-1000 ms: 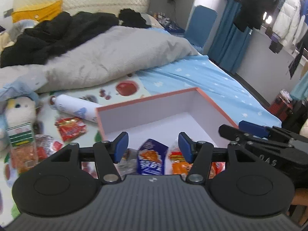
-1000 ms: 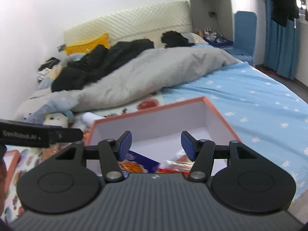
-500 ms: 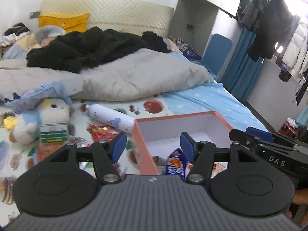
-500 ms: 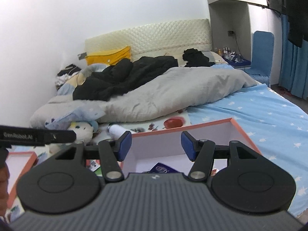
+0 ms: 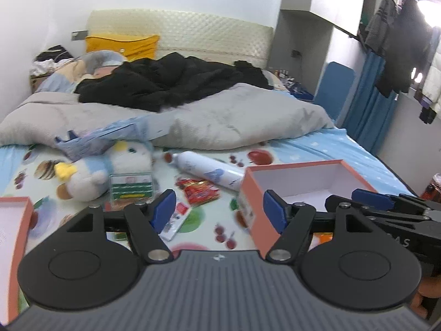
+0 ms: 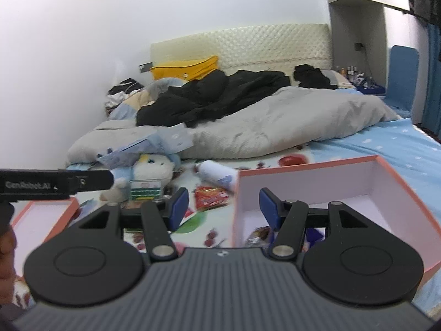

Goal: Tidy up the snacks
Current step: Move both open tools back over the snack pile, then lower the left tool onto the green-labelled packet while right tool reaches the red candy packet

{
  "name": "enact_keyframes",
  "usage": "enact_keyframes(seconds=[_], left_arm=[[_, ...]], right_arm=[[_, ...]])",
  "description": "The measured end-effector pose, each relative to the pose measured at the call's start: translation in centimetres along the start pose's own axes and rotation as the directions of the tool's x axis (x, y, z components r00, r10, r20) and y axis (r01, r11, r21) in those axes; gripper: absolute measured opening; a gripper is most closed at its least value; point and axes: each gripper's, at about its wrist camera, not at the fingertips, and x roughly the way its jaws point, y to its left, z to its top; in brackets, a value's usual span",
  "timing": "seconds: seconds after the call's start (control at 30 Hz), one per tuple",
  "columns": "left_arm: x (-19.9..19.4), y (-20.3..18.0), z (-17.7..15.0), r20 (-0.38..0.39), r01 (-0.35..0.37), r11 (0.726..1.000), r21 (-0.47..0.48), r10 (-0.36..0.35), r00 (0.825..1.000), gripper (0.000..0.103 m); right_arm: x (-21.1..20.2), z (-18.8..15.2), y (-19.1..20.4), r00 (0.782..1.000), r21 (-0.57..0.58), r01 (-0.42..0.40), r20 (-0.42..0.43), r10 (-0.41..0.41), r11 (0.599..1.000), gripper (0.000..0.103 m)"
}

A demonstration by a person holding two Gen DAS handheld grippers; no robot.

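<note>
My left gripper (image 5: 219,211) hovers over the fruit-print sheet just left of the orange box (image 5: 295,165); its jaws are opening with nothing between them. Ahead of it lie a red snack packet (image 5: 198,189), a green-labelled clear packet (image 5: 131,186) and a small flat packet (image 5: 175,222). My right gripper (image 6: 223,208) stands open and empty over the left wall of the orange box (image 6: 303,169). Snack bags (image 6: 259,234) lie on the box floor near that wall. The red packet (image 6: 210,195) lies just left of the box.
A white spray can (image 5: 209,168) lies beside the box. A plush toy (image 5: 91,171) sits behind the green packet. The orange lid (image 5: 11,220) is at the far left. A grey duvet (image 5: 234,121) and black clothes fill the bed's far half.
Both views have swung left, so the box now sits to the right and loose packets on the sheet fill the centre. The left jaws stand wider apart. The right jaws are unchanged.
</note>
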Motion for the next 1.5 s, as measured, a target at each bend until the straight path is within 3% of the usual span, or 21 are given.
enact_keyframes(seconds=[0.13, 0.33, 0.67, 0.8, 1.03, 1.13, 1.4, 1.5], left_arm=[[-0.5, 2.4, -1.7, 0.003, -0.031, 0.998, -0.056, 0.031, 1.0, 0.078], [-1.2, 5.0, -4.4, -0.011, -0.104, 0.991, -0.083, 0.104, 0.995, 0.079], [-0.7, 8.2, -9.0, -0.051, -0.194, 0.961, -0.2, 0.187, 0.981, 0.079], [2.0, 9.9, -10.6, -0.064, -0.213, 0.948, -0.237, 0.204, 0.977, 0.079], [7.9, 13.1, -11.3, -0.09, -0.19, 0.932, -0.308, 0.171, 0.981, 0.082], [10.6, 14.1, -10.8, -0.092, -0.173, 0.935, -0.31, 0.152, 0.984, 0.089], [18.4, 16.1, -9.3, -0.129, -0.13, 0.955, -0.267, 0.098, 0.987, 0.096], [20.6, 16.5, -8.9, -0.139, -0.12, 0.954, -0.276, 0.084, 0.987, 0.096]], right_arm=[[-0.2, -1.7, 2.3, 0.998, -0.061, -0.012, 0.064, 0.016, 0.998, 0.059], [1.2, -3.4, 4.3, 0.998, -0.039, -0.06, -0.035, 0.058, 0.997, 0.059], [3.2, -5.9, 6.1, 0.986, -0.072, -0.144, -0.089, 0.138, 0.987, 0.059], [6.6, -6.8, 6.5, 0.975, -0.095, -0.148, -0.179, 0.13, 0.984, 0.059], [13.7, -5.8, 7.0, 0.977, -0.118, -0.086, -0.205, 0.061, 0.989, 0.059], [16.6, -5.1, 7.0, 0.98, -0.117, -0.064, -0.193, 0.041, 0.991, 0.059], [24.3, -3.7, 6.9, 0.974, -0.107, 0.014, -0.223, -0.038, 0.994, 0.06], [26.7, -3.6, 6.3, 0.971, -0.093, 0.057, -0.225, -0.077, 0.994, 0.078]])
